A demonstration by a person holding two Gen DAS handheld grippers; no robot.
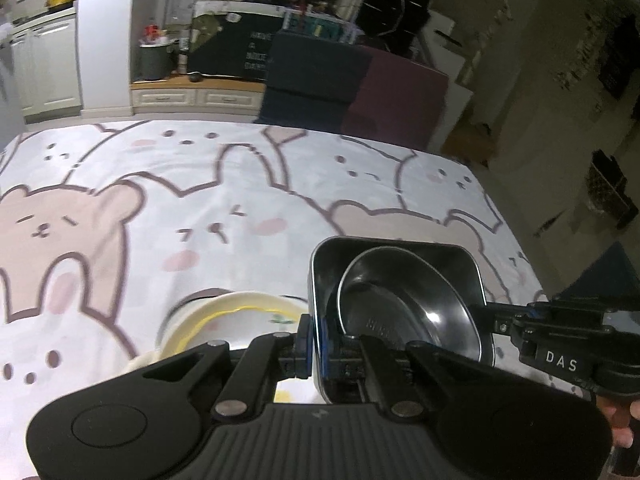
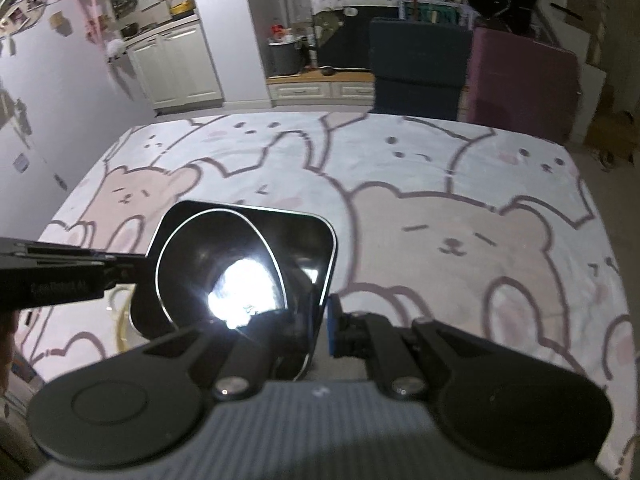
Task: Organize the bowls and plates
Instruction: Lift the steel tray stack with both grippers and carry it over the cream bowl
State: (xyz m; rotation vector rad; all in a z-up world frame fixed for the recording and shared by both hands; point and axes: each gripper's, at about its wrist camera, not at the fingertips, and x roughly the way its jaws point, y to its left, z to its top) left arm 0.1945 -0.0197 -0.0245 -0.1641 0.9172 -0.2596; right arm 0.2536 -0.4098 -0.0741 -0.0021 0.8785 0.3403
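A square steel tray [image 1: 400, 243] hangs tilted above the table with a round steel bowl [image 1: 400, 300] lying inside it. My left gripper [image 1: 316, 344] is shut on the tray's left wall. From the right, my right gripper [image 1: 486, 316] clamps the opposite wall. In the right wrist view the tray [image 2: 280, 213] and bowl [image 2: 192, 248] sit just ahead of my right gripper [image 2: 322, 328], which is shut on the right wall, while the left gripper [image 2: 136, 268] reaches in from the left. Partly hidden below the tray lies a white plate [image 1: 224, 312] with a yellow rim line.
A bear-and-rabbit patterned cloth [image 1: 200, 184] covers the table. A dark blue chair back [image 1: 312, 72] and a maroon one [image 1: 396, 92] stand at the far edge. Beyond them are cabinets and cluttered shelves. The table's right edge drops to the floor.
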